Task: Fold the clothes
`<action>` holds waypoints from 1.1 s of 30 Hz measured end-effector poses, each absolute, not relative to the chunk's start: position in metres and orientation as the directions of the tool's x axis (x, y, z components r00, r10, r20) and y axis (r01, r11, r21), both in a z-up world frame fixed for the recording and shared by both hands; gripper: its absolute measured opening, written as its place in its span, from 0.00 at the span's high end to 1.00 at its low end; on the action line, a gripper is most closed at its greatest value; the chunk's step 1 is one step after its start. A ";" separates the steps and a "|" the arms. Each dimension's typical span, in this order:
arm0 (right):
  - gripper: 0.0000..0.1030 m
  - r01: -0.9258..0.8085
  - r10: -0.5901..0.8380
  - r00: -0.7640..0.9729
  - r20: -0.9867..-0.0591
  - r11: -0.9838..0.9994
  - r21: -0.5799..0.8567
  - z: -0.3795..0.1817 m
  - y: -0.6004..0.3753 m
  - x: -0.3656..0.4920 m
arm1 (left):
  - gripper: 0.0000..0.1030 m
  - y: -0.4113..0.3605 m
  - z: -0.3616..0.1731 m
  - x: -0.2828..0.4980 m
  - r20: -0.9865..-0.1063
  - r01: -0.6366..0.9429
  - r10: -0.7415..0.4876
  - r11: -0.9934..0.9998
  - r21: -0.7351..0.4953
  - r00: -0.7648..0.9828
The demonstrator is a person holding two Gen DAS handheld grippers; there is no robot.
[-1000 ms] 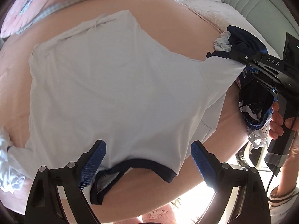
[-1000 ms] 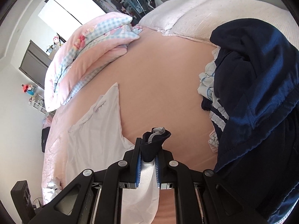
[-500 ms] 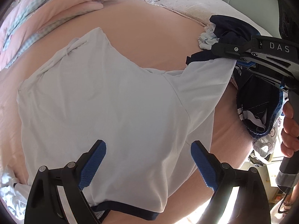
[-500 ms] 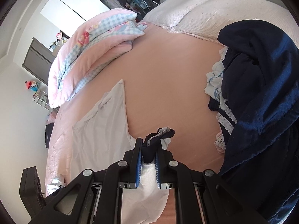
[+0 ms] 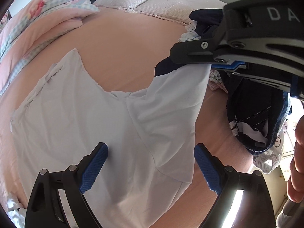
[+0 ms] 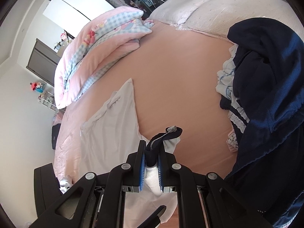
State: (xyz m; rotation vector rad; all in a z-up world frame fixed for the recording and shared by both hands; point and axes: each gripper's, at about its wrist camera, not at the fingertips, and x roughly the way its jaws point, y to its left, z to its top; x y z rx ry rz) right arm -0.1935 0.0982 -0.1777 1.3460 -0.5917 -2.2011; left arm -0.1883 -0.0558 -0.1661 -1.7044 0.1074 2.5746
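A white T-shirt (image 5: 85,114) with navy trim lies spread on the pink bed sheet (image 5: 123,43). My left gripper (image 5: 150,148) hovers open over the shirt's body near the armpit seam, with nothing between its blue pads (image 5: 95,163). My right gripper (image 6: 152,152) is shut on the navy cuff (image 6: 167,134) of the shirt's sleeve and holds that sleeve (image 5: 174,98) lifted off the sheet. In the left wrist view the right gripper (image 5: 191,54) comes in from the upper right. In the right wrist view the shirt (image 6: 110,129) stretches away to the left.
A heap of dark navy and frilled clothes (image 6: 266,95) lies on the bed's right side (image 5: 254,114). A pink checked quilt (image 6: 98,43) is bunched at the far left, with pillows (image 6: 209,9) at the head. A person's hand (image 5: 298,152) holds the right gripper's handle.
My left gripper has travelled up over the shirt toward the lifted sleeve; the navy hem has slipped out of view below. The right gripper stays shut on the cuff, almost still.
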 end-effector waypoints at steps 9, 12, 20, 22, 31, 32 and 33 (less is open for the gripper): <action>0.90 0.114 -0.750 -0.321 -0.578 -0.636 0.763 -0.190 0.107 -0.198 | 0.10 -0.076 -0.151 -0.184 -0.877 -0.017 0.106 -0.994 -0.111 -0.469; 0.90 0.115 -0.785 -0.291 -0.546 -0.595 0.795 -0.192 0.100 -0.199 | 0.10 -0.082 -0.153 -0.186 -0.877 0.007 0.121 -0.990 -0.140 -0.465; 0.90 0.190 -0.822 -0.187 -0.538 -0.567 0.801 -0.190 0.058 -0.197 | 0.10 -0.105 -0.151 -0.182 -0.858 0.084 0.134 -0.976 -0.200 -0.495; 0.90 0.198 -0.840 -0.157 -0.519 -0.542 0.817 -0.190 0.047 -0.196 | 0.11 -0.115 -0.152 -0.181 -0.861 0.115 0.115 -0.974 -0.196 -0.495; 0.90 0.269 -0.840 -0.089 -0.535 -0.538 0.799 -0.184 0.010 -0.192 | 0.43 -0.156 -0.176 -0.178 -0.903 0.231 0.241 -0.913 -0.335 -0.356; 0.90 0.274 -0.839 -0.083 -0.539 -0.539 0.797 -0.183 0.007 -0.191 | 0.44 -0.160 -0.177 -0.177 -0.902 0.241 0.256 -0.905 -0.350 -0.348; 0.90 0.279 -0.838 -0.076 -0.540 -0.538 0.795 -0.183 0.004 -0.191 | 0.45 -0.163 -0.178 -0.176 -0.898 0.245 0.271 -0.898 -0.365 -0.347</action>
